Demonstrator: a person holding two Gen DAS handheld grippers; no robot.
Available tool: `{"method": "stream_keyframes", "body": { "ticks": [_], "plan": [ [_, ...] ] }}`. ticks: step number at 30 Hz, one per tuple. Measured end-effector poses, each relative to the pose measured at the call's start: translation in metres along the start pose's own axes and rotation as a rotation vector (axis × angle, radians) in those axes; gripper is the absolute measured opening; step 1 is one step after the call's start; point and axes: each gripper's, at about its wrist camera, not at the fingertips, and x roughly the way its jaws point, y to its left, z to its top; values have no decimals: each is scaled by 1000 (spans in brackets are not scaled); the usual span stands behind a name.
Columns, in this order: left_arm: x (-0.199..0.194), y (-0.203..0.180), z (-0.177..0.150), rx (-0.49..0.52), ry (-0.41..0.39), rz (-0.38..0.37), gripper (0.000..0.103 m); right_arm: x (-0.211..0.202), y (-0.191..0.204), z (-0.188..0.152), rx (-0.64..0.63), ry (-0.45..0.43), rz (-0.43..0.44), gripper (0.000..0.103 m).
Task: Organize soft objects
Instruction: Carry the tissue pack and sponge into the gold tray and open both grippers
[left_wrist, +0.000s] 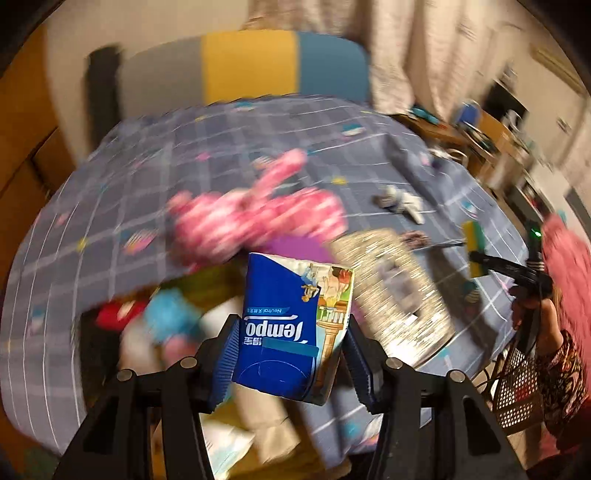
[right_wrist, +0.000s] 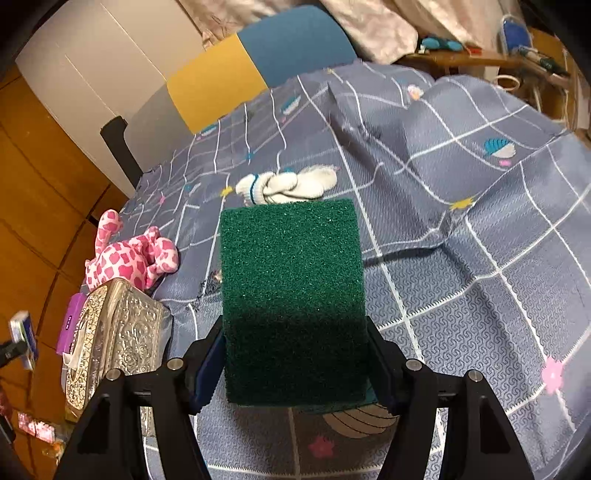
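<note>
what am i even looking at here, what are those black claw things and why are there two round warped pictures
The black claws are two hand-held grippers; a person carries one in each hand, there is no robot arm. Each has a wide-angle camera looking along its fingers, hence the round, bent pictures.

The left-hand camera shows the left gripper clamped on a blue Tempo tissue pack; that picture is blurred. At its right edge you can see the person's other hand.

The right-hand camera shows the right gripper clamped on a green scouring sponge.

Below both is a bed with a blue-grey checked sheet. On it lie a pink spotted plush toy, white gloves and an ornate silver tissue box.
</note>
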Motion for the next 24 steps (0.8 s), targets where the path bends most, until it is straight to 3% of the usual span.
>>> {"method": "stream_keyframes", "body": {
  "ticks": [9,16,24],
  "plan": [
    [-4,90,-83,-186,72,66,55,-42,41,-24,-73,-107,3,68],
    [16,121,-136,-254,190,84,55,-68,106,-38,-156,-139,114,68],
    [28,146,-171,-266,265,162,56,-68,204,-59,-286,-99,278,68]
  ]
}}
